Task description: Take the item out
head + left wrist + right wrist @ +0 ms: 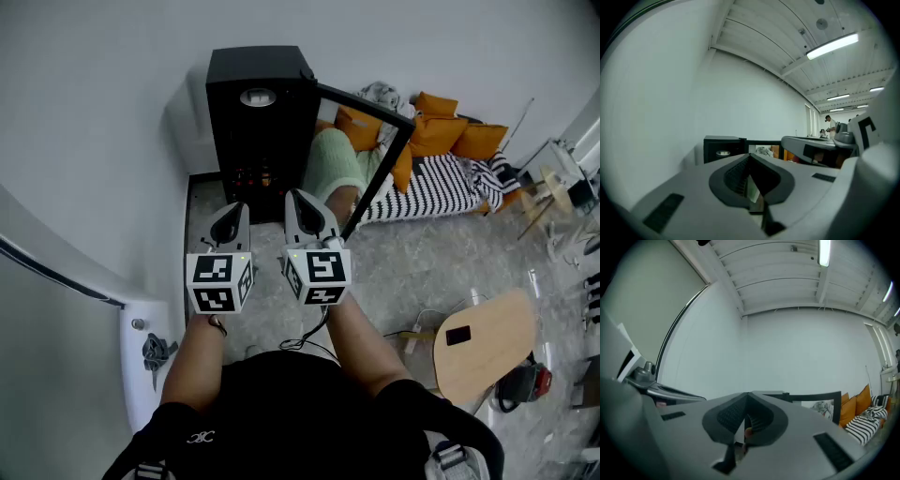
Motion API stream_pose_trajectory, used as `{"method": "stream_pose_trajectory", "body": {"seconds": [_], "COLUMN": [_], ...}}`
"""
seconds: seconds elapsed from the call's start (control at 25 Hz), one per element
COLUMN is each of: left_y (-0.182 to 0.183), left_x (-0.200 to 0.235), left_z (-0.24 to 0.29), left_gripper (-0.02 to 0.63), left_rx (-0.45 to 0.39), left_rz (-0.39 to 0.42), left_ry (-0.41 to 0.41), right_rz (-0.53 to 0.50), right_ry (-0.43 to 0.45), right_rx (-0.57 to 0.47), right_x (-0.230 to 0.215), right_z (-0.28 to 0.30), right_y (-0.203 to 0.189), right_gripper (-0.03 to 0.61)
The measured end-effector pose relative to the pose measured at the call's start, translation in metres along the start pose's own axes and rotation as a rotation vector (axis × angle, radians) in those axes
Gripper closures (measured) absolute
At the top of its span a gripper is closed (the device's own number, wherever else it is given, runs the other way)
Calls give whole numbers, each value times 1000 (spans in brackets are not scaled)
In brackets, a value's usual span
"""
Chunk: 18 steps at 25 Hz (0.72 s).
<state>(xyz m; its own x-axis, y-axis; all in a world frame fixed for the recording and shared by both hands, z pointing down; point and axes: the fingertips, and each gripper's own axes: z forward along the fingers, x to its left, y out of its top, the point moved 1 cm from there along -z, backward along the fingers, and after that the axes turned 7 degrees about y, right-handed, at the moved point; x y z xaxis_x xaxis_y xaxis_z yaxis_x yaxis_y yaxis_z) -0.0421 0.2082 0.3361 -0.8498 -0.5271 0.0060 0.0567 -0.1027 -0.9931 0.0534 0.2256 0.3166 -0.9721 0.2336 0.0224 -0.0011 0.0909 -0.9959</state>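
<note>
A black cabinet (pixel 258 112) stands against the wall, and its glass door (pixel 373 150) is swung open to the right. Small orange-lit items (pixel 255 175) show dimly on a shelf inside; I cannot tell what they are. My left gripper (pixel 231 221) and right gripper (pixel 304 212) hover side by side just in front of the opening, both with jaws together and nothing between them. In the left gripper view the cabinet (pixel 723 149) sits beyond the left gripper (pixel 750 157). The right gripper (pixel 747 396) points at the cabinet top (pixel 771 394) and door frame (pixel 820 401).
A white wall runs along the left. A sofa with orange cushions (pixel 450 127) and a striped blanket (pixel 441 183) sits right of the door. A round wooden table (pixel 483 342) and a cable (pixel 412 330) are at the lower right. A white fixture (pixel 145 337) stands by my left arm.
</note>
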Motion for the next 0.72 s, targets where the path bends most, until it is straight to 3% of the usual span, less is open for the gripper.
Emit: {"method": "stream_pose_trajectory", "body": {"seconds": [0.32,0.72], "left_y": [-4,-7], "left_x": [29,48], "left_z": [15,27], "left_gripper": [606,606], "left_rx": [16,28], "left_rz": [-25,-25], "left_ry": [5,-21], "right_rz": [89,36], "right_ry": [-10,-39], "right_rx": [-8,39], "right_x": [8,13], "right_z": [24,42], "right_y": [-10,-16], "right_gripper": [575,575]}}
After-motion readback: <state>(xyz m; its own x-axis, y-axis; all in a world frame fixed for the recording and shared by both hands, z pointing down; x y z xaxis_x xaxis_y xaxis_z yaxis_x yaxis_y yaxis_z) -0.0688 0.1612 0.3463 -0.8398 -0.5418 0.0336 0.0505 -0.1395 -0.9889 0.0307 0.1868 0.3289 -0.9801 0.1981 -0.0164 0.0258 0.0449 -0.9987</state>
